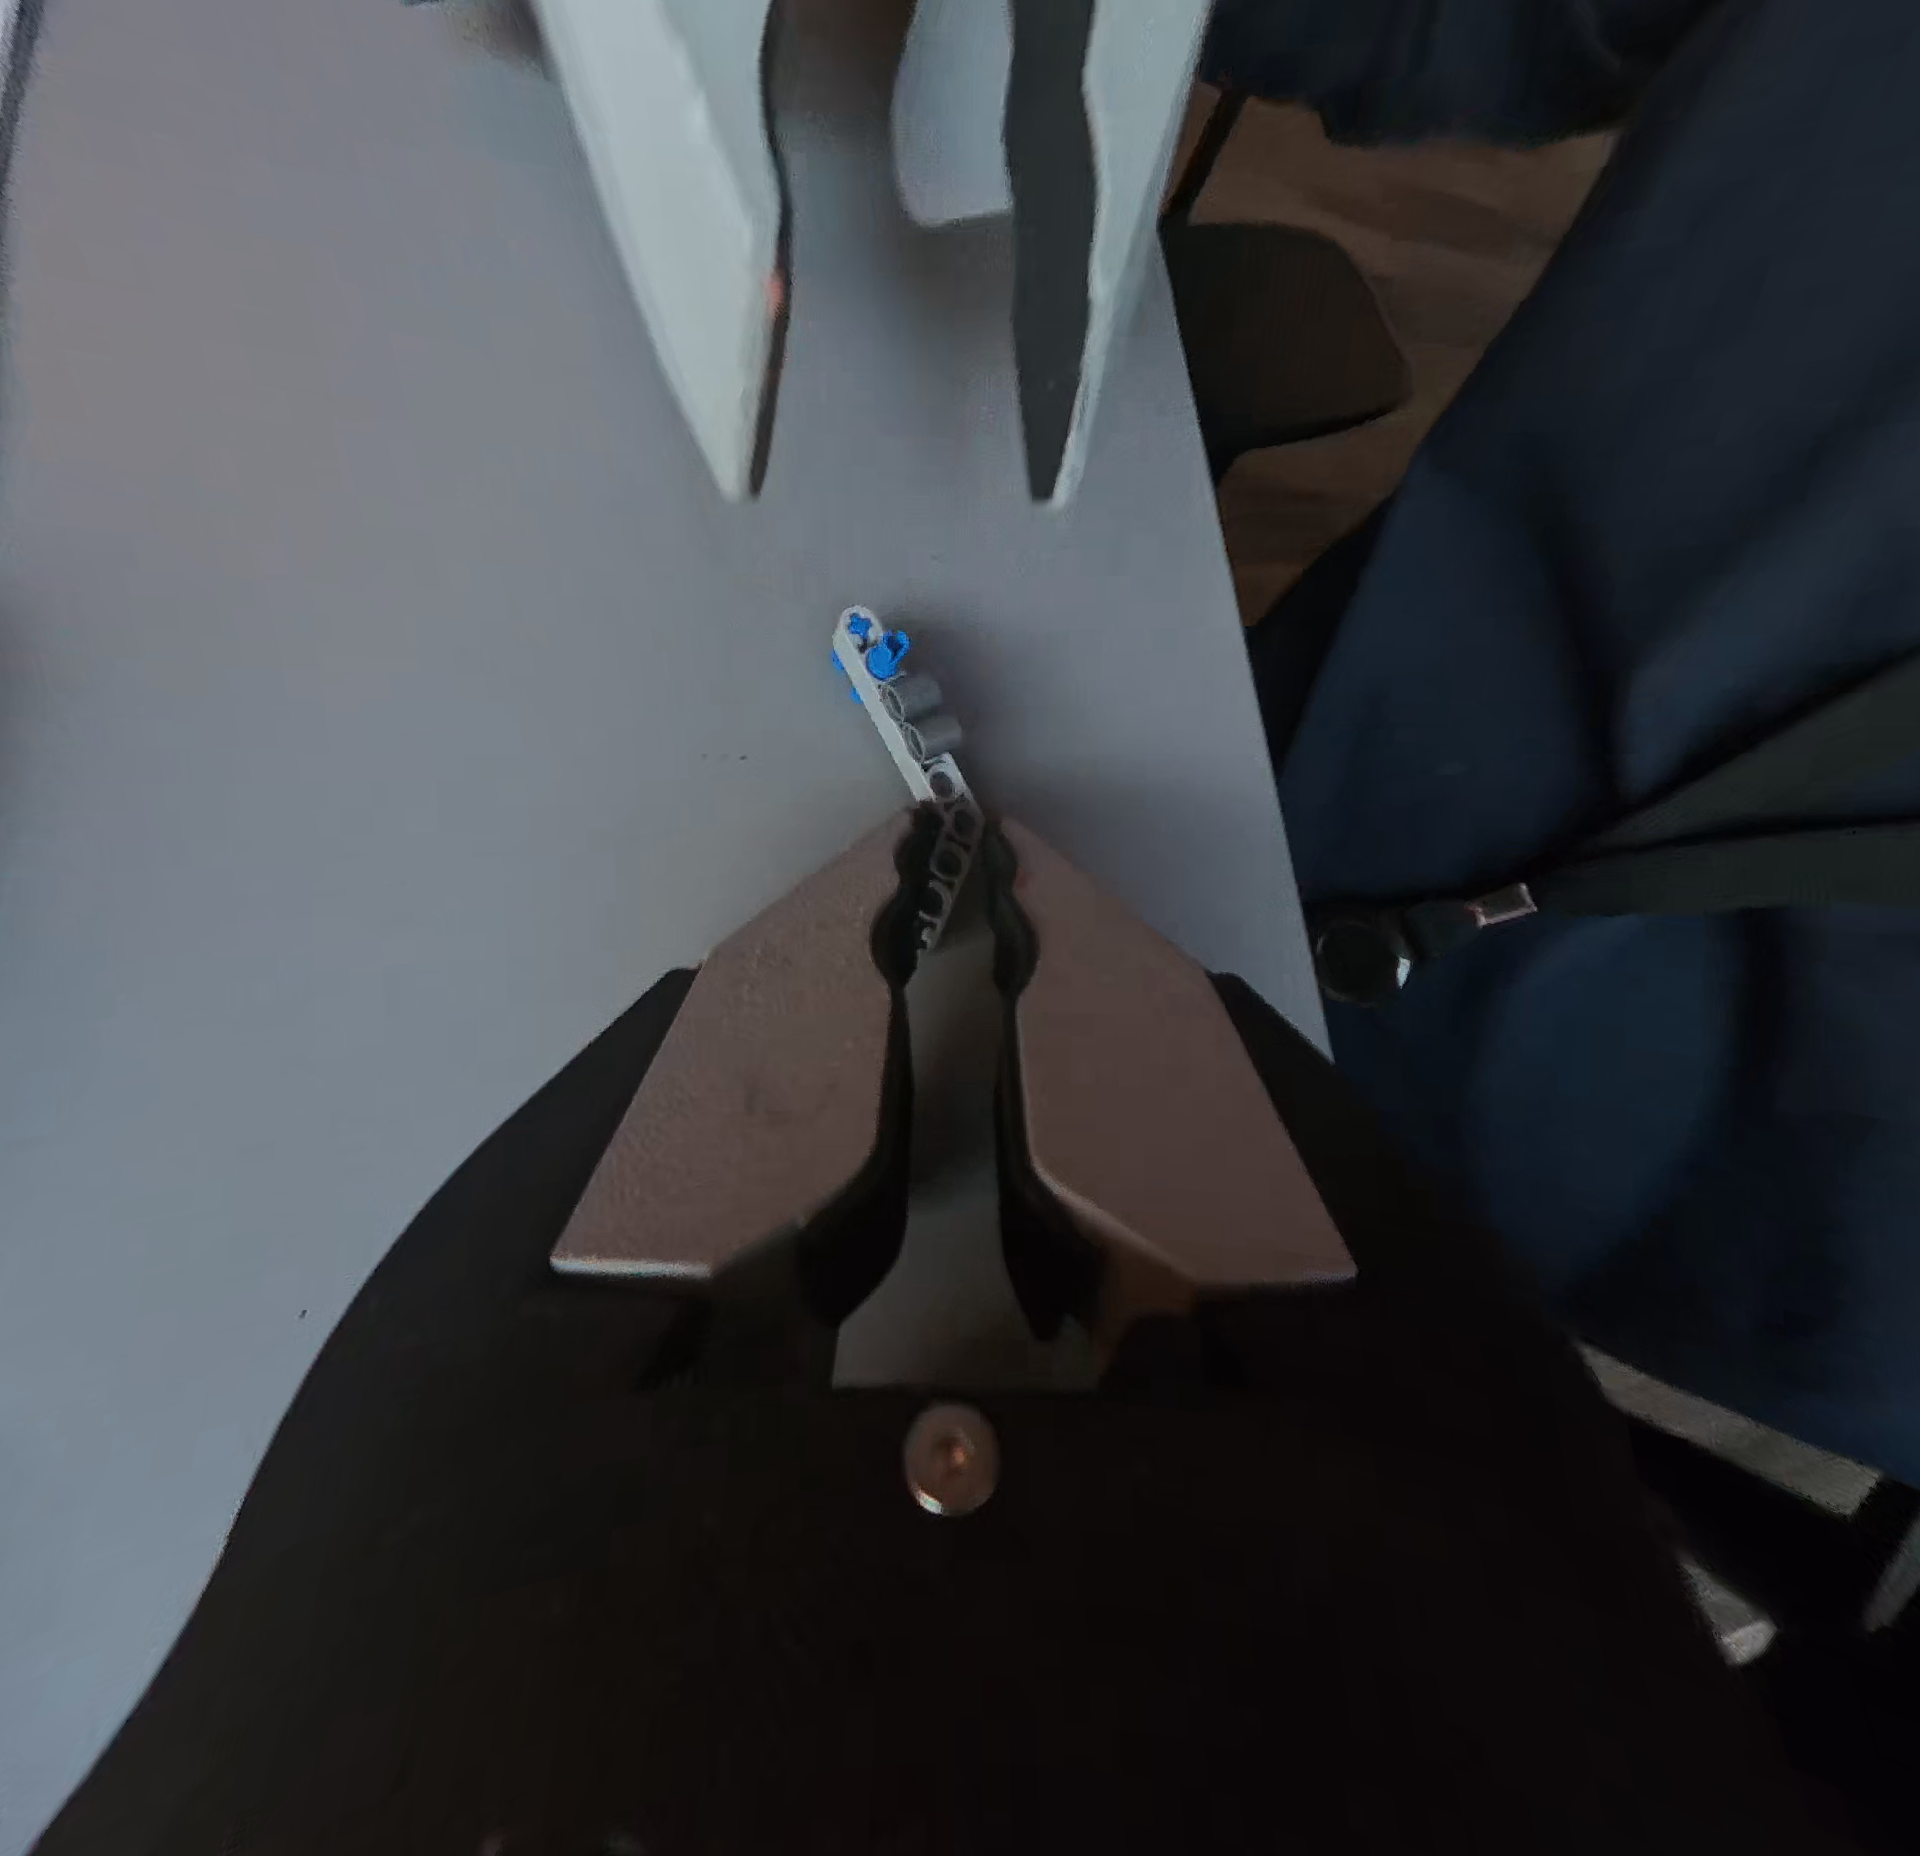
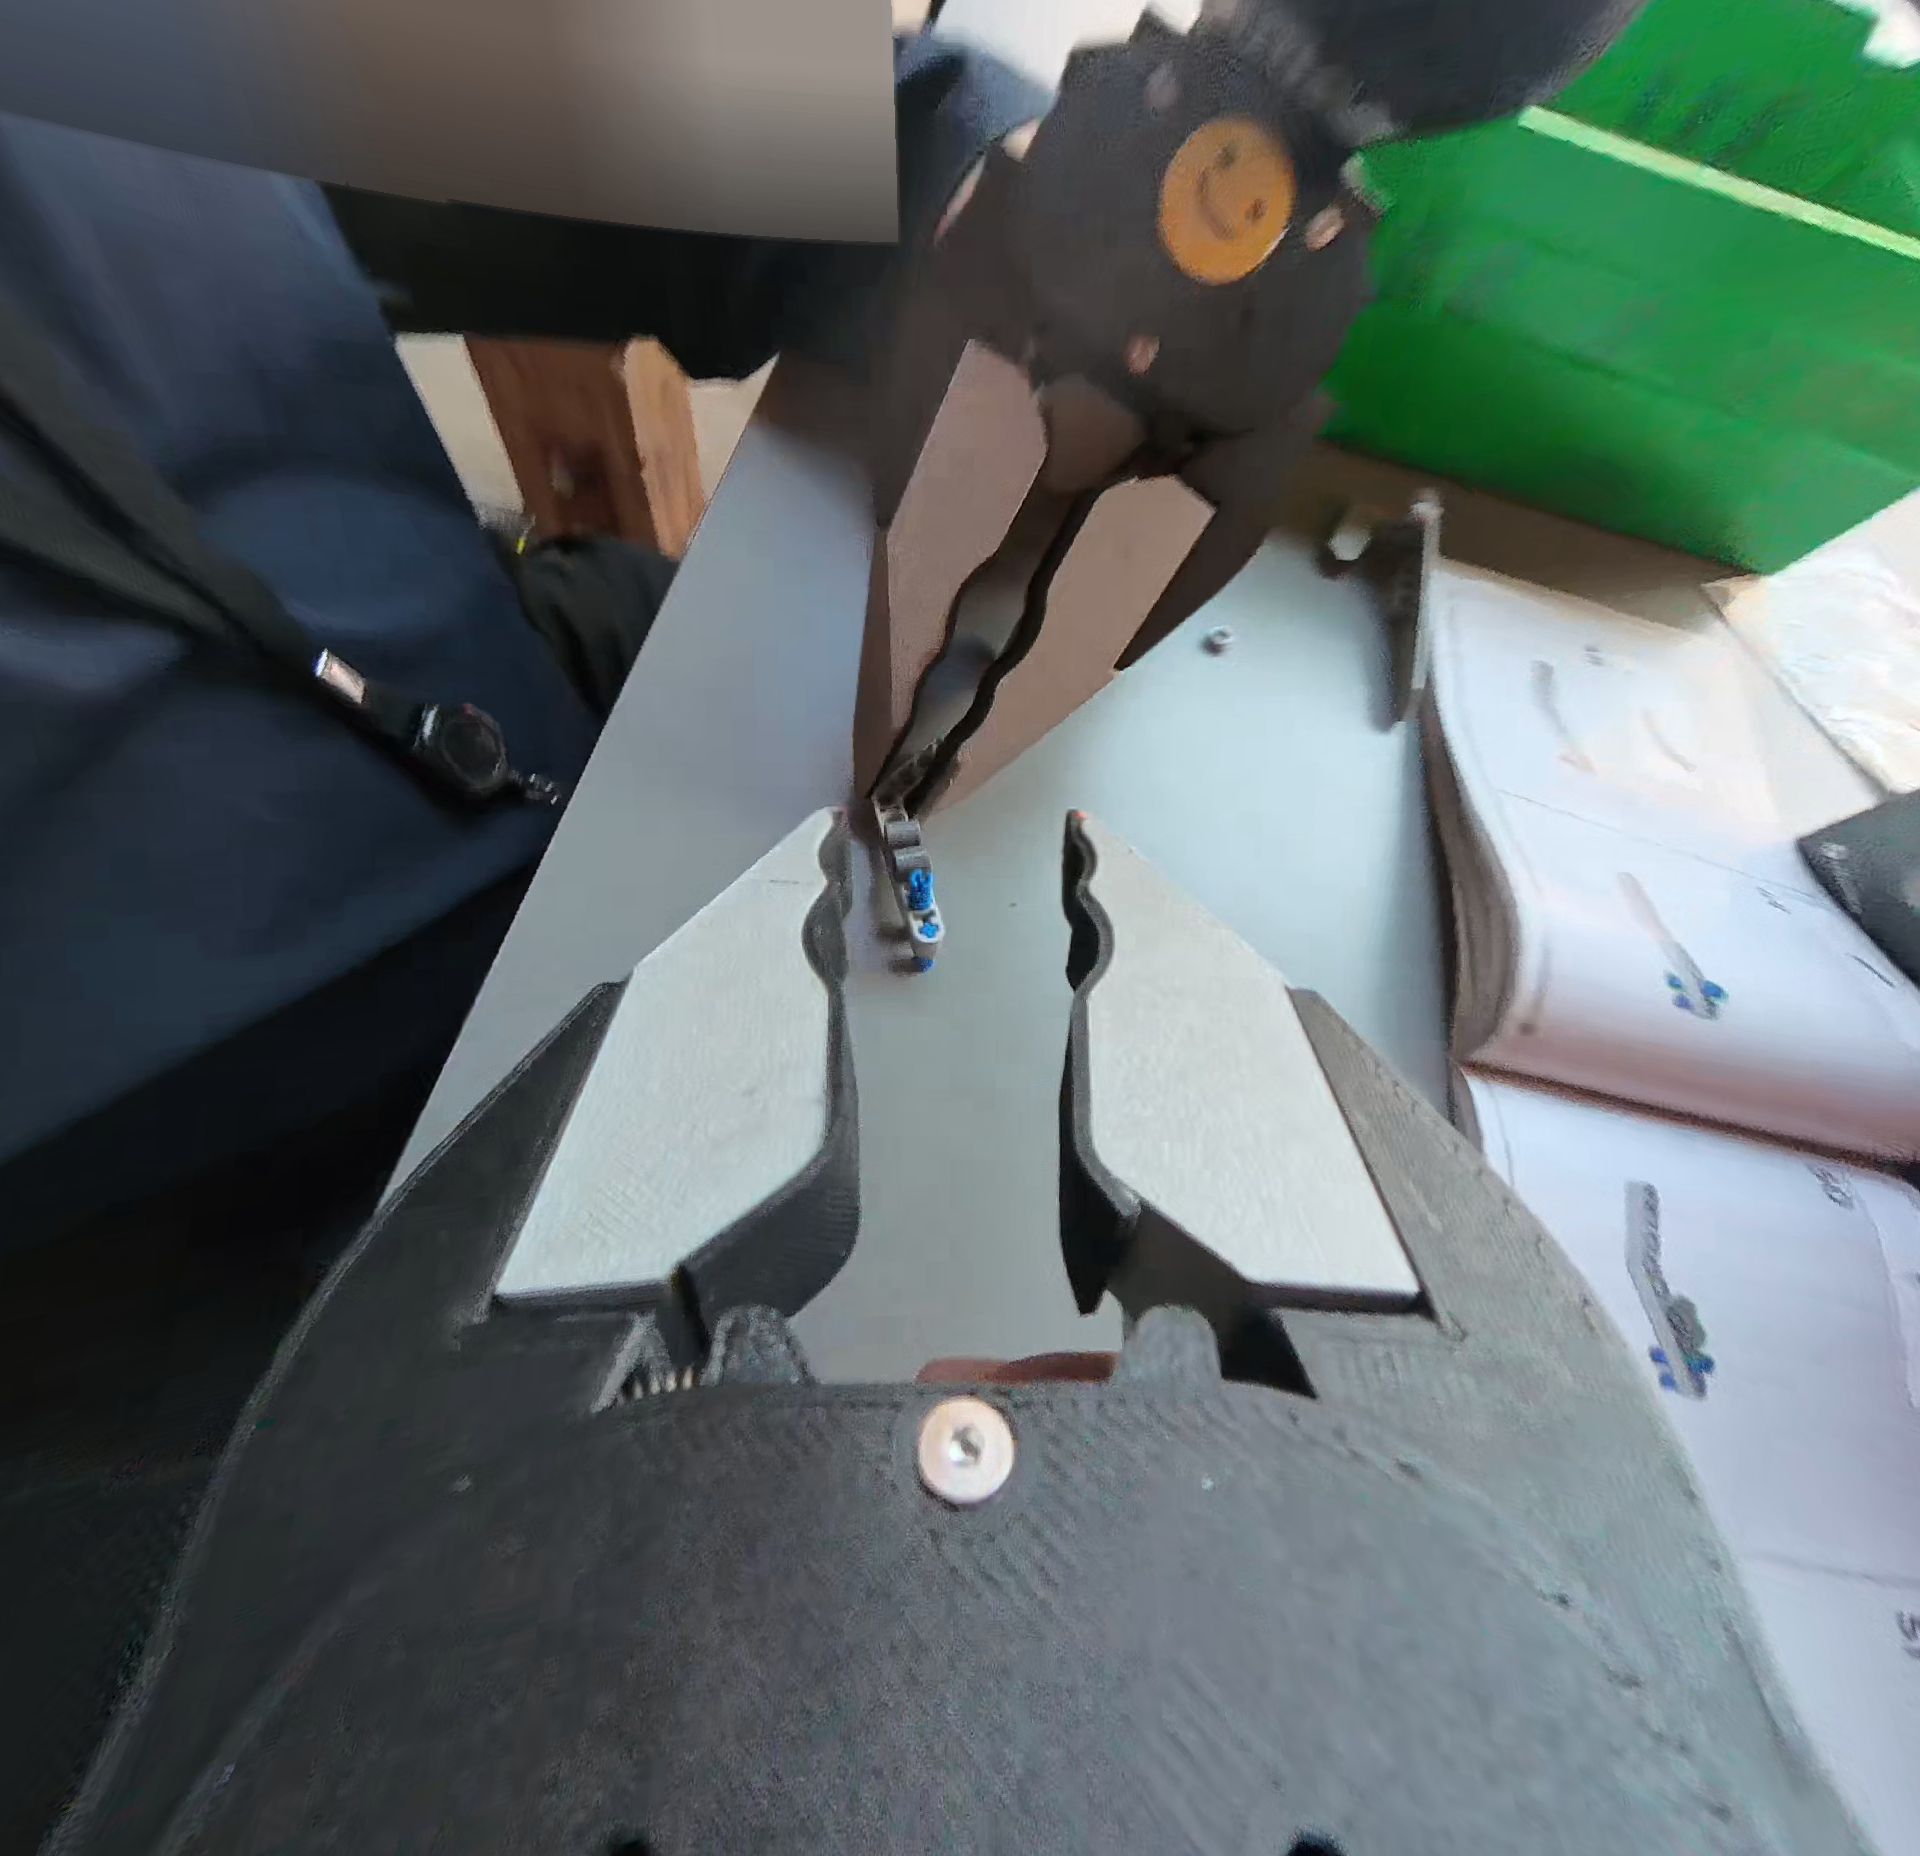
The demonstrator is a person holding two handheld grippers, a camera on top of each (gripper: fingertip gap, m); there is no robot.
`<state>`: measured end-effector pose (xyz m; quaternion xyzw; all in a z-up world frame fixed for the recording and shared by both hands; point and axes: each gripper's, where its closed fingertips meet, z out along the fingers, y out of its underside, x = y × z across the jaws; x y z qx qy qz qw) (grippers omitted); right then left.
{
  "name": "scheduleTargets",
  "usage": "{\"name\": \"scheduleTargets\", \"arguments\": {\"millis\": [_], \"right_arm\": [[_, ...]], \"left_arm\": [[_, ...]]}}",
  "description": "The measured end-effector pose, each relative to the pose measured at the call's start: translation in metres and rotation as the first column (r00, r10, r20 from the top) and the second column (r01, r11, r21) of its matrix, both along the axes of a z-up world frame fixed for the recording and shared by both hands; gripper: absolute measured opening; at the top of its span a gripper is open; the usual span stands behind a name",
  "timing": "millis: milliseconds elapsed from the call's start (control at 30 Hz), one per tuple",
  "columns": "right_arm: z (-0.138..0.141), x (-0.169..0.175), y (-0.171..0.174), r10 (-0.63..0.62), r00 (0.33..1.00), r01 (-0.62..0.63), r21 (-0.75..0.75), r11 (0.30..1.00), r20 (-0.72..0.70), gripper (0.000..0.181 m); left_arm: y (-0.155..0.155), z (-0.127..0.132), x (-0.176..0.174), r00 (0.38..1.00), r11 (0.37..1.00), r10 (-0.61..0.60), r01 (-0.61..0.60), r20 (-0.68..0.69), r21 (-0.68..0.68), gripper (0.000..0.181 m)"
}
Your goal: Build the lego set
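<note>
L claw (image 1: 951,830) w/ beam (image 1: 904,715)

Your left gripper (image 1: 951,819) has brown-pink fingers with black wavy edges on a black body. It holds a pale grey beam (image 1: 914,736) with blue pins (image 1: 885,651) and a darker grey part. Your right gripper (image 2: 951,840) has white fingers on a dark grey body. The table (image 1: 364,663) is plain light grey. The box (image 2: 1621,331) is bright green.
</note>
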<state>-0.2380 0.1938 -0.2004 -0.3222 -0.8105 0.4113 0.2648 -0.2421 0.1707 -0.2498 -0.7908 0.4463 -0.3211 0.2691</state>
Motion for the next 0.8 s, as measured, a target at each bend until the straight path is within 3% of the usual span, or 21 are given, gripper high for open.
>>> {"name": "scheduleTargets", "arguments": {"millis": [133,233,300,400,600,800], "right_arm": [[0.028,-0.007,0.040,-0.191,0.972,0.186,-0.045,0.981,-0.140,0.034],[0.055,-0.009,0.079,-0.374,0.891,0.363,-0.092,0.927,-0.258,0.033],[0.071,-0.003,0.097,-0.455,0.840,0.422,-0.172,0.890,-0.296,0.034],[0.092,0.008,0.118,-0.539,0.775,0.458,-0.294,0.839,-0.331,0.038],[0.121,0.037,0.148,-0.632,0.652,0.504,-0.383,0.774,-0.419,0.040],[0.118,0.067,0.171,-0.674,0.622,0.540,-0.405,0.738,-0.398,0.039]], "left_arm": [[0.025,0.002,-0.009,0.985,0.983,0.162,-0.156,0.055,-0.098,0.006],[0.045,0.002,-0.013,0.961,0.957,0.267,-0.256,0.071,-0.133,0.006],[0.052,0.001,-0.010,0.962,0.957,0.267,-0.257,0.061,-0.133,0.006],[0.059,0.001,-0.008,0.961,0.957,0.270,-0.262,0.053,-0.121,0.008],[0.057,0.007,-0.015,0.937,0.939,0.344,-0.342,0.055,-0.043,0.036],[0.036,0.009,-0.028,0.905,0.904,0.424,-0.425,0.035,0.035,0.041]]}}
